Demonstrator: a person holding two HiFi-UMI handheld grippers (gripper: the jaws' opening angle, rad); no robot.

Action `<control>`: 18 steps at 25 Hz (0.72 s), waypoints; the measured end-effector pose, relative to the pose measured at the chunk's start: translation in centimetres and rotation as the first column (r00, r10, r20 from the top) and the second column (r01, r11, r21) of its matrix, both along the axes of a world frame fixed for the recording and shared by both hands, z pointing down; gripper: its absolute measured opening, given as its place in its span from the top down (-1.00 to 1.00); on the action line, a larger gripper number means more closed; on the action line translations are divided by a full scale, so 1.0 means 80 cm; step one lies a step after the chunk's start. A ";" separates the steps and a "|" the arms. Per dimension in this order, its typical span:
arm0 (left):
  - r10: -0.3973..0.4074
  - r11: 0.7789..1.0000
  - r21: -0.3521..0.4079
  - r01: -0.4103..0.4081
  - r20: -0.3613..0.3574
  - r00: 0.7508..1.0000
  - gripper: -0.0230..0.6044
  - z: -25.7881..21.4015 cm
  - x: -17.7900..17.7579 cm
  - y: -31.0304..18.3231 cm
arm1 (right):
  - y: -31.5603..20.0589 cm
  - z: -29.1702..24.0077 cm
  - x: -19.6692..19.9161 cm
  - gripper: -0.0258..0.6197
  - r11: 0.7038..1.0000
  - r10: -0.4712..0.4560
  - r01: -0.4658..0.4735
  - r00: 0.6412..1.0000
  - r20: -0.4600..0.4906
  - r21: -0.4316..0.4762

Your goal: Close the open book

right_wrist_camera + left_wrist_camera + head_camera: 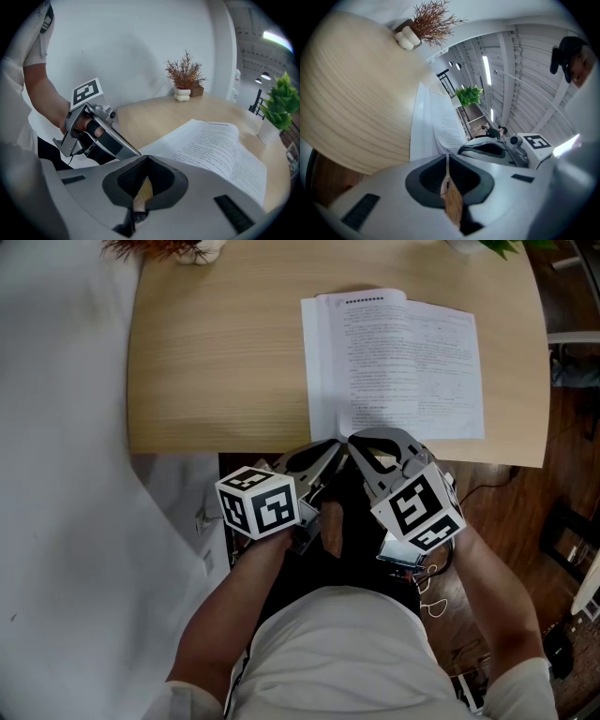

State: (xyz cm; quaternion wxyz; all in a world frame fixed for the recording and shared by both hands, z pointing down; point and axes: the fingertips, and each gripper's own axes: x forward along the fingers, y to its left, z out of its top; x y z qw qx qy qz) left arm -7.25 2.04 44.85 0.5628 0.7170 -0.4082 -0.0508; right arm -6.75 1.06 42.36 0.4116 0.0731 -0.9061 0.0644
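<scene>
1. Wood-top desk [216, 362], head view. The book [394, 367] lies open on the right half, and its near edge comes close to the desk's near edge. Its spine runs straight away from the person. The right page is spread wide and the left side shows only as a narrow strip. The left tool [330, 448] and right tool [358, 442] sit just short of that near edge, tips close together, below the spine line. The book lies ahead of both tools and extends to the right.

2. Left gripper view. The left tool's jaws are pressed together with nothing between them. The book stands directly ahead, with the page edges nearest and the long axis running on from the tool. The right tool is close alongside.

3. Right gripper view. The right tool's jaws also meet and are empty. The wide printed page fans out ahead and to the right, with its near corner just beyond the tip. The left tool is off to the left, over the desk edge.

4. Judgement: the right tool is nearer the broad page. The closing fold must turn about the spine, so the sweep goes sideways across it, not along it.
</scene>
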 end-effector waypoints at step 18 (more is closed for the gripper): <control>-0.136 0.991 -0.039 0.131 -0.295 0.946 0.70 -0.047 -0.011 -0.018 | -0.005 -0.035 0.013 0.92 0.992 0.010 -0.017 0.998 0.058 0.123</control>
